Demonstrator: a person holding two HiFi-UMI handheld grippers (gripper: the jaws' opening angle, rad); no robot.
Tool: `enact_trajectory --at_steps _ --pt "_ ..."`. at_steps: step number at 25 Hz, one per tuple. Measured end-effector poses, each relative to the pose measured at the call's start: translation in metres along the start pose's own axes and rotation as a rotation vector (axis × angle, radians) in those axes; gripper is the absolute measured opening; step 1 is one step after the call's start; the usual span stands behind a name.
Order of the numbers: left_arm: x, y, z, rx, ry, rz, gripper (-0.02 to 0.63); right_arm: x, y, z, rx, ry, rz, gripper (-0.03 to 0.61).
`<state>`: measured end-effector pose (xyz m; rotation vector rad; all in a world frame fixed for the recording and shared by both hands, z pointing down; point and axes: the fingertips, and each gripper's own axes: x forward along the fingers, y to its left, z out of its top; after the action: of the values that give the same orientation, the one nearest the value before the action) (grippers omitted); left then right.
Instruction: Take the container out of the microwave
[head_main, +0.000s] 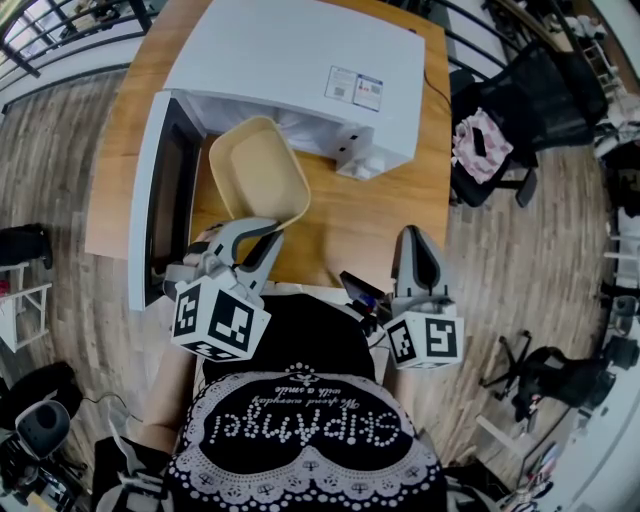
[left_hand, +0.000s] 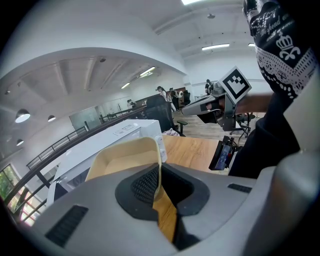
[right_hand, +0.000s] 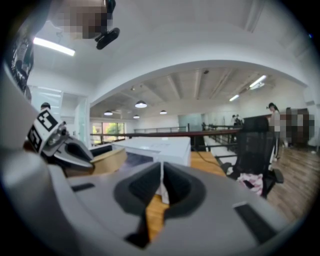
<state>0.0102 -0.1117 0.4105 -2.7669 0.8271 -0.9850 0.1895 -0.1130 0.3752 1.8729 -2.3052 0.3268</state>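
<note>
The job looked nearly done: the microwave (head_main: 300, 70) stood with its door (head_main: 150, 215) swung wide, and the beige container (head_main: 258, 180) was out in front of the opening, above the wooden surface (head_main: 385, 215), its far end perhaps just at the mouth. The left gripper (head_main: 262, 230) had its jaws pinched on the container's near rim. The right gripper (head_main: 416, 240) hung beside it, jaws together on nothing. Setting the container down seemed all that was left. I counted one microwave, one container and two grippers.

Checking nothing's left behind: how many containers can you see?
1: the beige container, its rim pinched in the left gripper, in front of the open microwave. Its inside is mostly hidden.
</note>
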Motion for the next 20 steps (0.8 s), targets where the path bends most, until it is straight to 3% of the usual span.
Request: enact_trajectory --at_steps 20 --pt "0.0000 -0.0035 -0.0006 0.000 0.000 -0.011 0.041 -0.0041 -0.0019 -0.0027 0.005 0.010 -0.015 0.038"
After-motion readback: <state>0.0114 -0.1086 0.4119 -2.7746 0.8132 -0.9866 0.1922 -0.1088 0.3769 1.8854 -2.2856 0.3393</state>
